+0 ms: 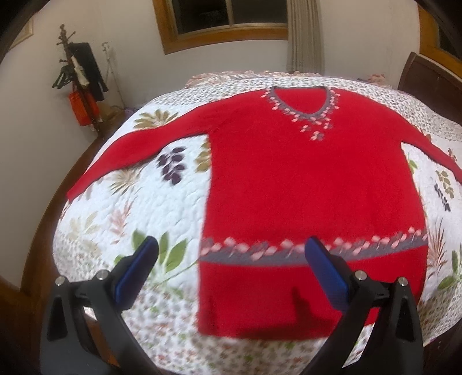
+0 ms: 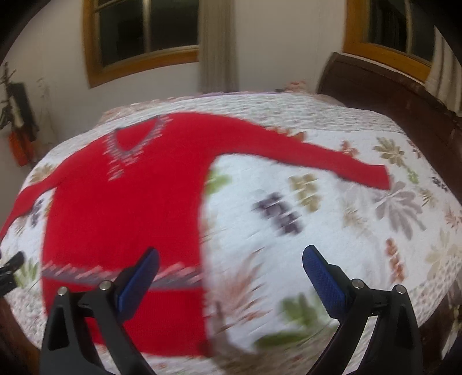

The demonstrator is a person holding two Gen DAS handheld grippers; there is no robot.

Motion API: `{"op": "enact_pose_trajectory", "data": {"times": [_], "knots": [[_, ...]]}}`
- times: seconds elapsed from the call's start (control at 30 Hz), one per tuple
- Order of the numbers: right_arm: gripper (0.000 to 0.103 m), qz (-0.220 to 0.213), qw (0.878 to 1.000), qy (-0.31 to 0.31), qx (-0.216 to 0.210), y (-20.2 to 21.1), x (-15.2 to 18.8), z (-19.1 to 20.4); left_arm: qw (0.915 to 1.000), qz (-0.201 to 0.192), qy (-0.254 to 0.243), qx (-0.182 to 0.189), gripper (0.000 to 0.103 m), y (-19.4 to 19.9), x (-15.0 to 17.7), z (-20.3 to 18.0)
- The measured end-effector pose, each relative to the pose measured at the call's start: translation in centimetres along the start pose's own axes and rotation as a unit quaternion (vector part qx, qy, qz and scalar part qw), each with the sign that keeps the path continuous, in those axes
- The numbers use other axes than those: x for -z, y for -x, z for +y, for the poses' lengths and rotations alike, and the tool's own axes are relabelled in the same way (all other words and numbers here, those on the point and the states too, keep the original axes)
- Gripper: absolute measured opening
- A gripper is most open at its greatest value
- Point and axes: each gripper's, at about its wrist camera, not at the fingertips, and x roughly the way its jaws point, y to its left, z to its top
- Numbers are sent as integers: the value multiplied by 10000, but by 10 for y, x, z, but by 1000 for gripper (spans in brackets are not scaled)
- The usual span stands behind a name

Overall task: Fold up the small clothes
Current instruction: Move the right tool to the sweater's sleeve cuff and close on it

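Both grippers, left gripper (image 1: 231, 251) and right gripper (image 2: 231, 256), hover spread wide and empty above the red sweater (image 1: 311, 187) lying flat, sleeves outstretched, on the floral quilt (image 1: 138, 202).

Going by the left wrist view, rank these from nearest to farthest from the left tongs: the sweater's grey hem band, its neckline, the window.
1. Grey hem band: just ahead of the left tongs, running between the tips.
2. Neckline: at the sweater's far end, up the bed.
3. Window: on the wall beyond the bed.
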Motion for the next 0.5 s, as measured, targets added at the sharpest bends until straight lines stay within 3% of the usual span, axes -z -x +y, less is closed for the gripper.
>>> {"op": "enact_pose_trajectory", "data": {"times": [0.17, 0.33, 0.5], "knots": [[99, 259, 9977, -287, 549, -58, -58, -112, 9994, -284, -51, 172, 100, -14, -51, -51], [99, 734, 9914, -821, 705, -127, -93, -225, 9982, -323, -211, 456, 100, -43, -97, -124], [99, 1135, 9827, -1276, 712, -188, -111, -308, 9976, -190, -157, 651, 100, -74, -117, -170]]}}
